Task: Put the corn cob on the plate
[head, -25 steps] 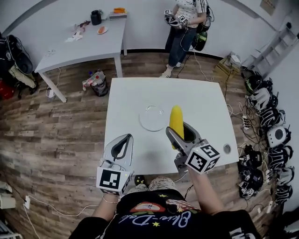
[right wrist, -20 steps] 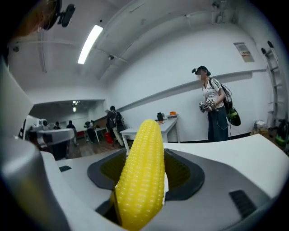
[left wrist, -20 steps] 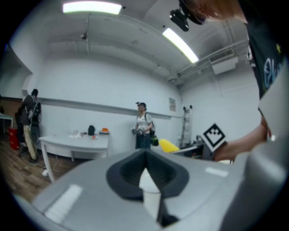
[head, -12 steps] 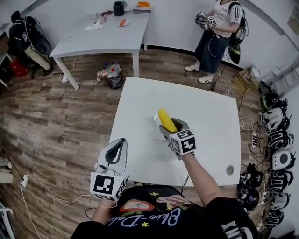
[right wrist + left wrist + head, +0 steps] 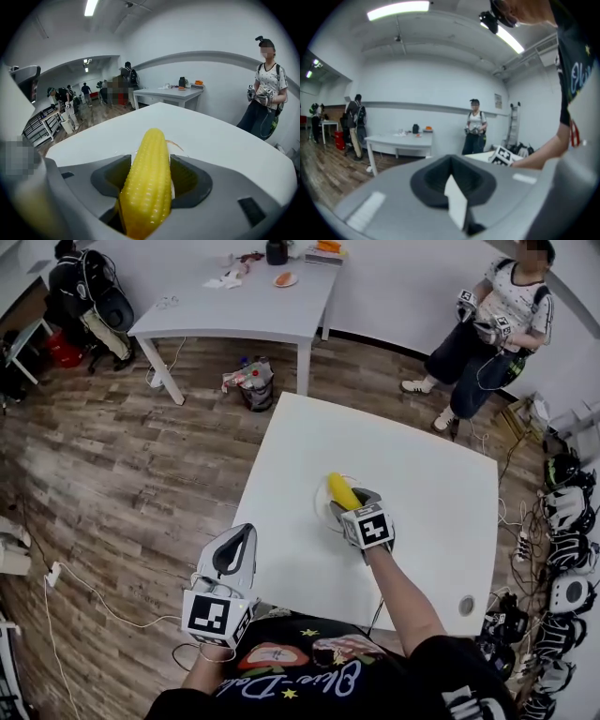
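Note:
A yellow corn cob [image 5: 341, 491] [image 5: 149, 183] sticks out of my right gripper [image 5: 349, 506] [image 5: 149, 180], whose jaws are shut on it. The cob hangs over a clear glass plate [image 5: 323, 502], which is mostly hidden under it in the head view; only a thin rim [image 5: 180, 148] shows in the right gripper view. My left gripper [image 5: 234, 549] [image 5: 451, 187] is held low at the near left, off the white table [image 5: 281, 521], jaws shut with nothing between them.
A person [image 5: 487, 329] with grippers stands beyond the table's far right corner. A second white table [image 5: 234, 310] with small items stands at the back left. Cables and helmets [image 5: 562, 549] line the right wall. A round grommet [image 5: 467, 606] sits near the table's front right.
My right gripper has carried the corn cob left and forward, from beside the plate to over it. The left gripper stayed low at the near left.

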Motion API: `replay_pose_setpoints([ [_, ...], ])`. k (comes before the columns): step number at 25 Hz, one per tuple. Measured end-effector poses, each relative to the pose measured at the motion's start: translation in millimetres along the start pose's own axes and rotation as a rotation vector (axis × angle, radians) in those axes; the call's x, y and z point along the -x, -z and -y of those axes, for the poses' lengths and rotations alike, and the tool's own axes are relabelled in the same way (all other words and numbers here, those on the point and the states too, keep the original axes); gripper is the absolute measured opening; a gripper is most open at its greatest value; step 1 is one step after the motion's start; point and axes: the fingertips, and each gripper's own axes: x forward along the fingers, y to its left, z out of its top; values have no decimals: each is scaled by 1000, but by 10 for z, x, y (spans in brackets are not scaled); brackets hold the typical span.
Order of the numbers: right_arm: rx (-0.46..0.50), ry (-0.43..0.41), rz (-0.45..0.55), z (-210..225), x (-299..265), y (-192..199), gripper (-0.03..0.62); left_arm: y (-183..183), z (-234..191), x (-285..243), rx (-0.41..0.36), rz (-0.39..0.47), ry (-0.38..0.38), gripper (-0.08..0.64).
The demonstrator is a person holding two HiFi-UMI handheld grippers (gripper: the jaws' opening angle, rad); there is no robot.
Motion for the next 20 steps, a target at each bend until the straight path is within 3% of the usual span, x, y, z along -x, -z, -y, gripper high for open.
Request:
replay_pose_setpoints([
  [4, 4, -30, -12, -30, -44, 8, 265, 10, -45, 23, 2, 3, -14, -6],
  [7, 8, -34, 36, -45, -4, -50, 265, -20, -48, 43, -9, 13, -12, -6],
  [10, -26, 3, 150, -19, 287, -252, 265, -76, -71, 56, -21, 26, -11, -6],
  [14, -134, -11, 409, -61, 981, -595, 260, -181, -88, 36, -33, 51, -12, -6],
  [15, -155, -13, 465, -69, 1165, -652, 170, -211, -74, 22, -38, 56, -7, -6],
  [16, -168, -13, 512, -77, 1340, -692, 24, -236, -49, 4, -43, 60, 0, -6],
  [20, -193, -36, 611, -177, 1833, -746, 15, -288, 93, -115, -56, 70, 42, -6],
])
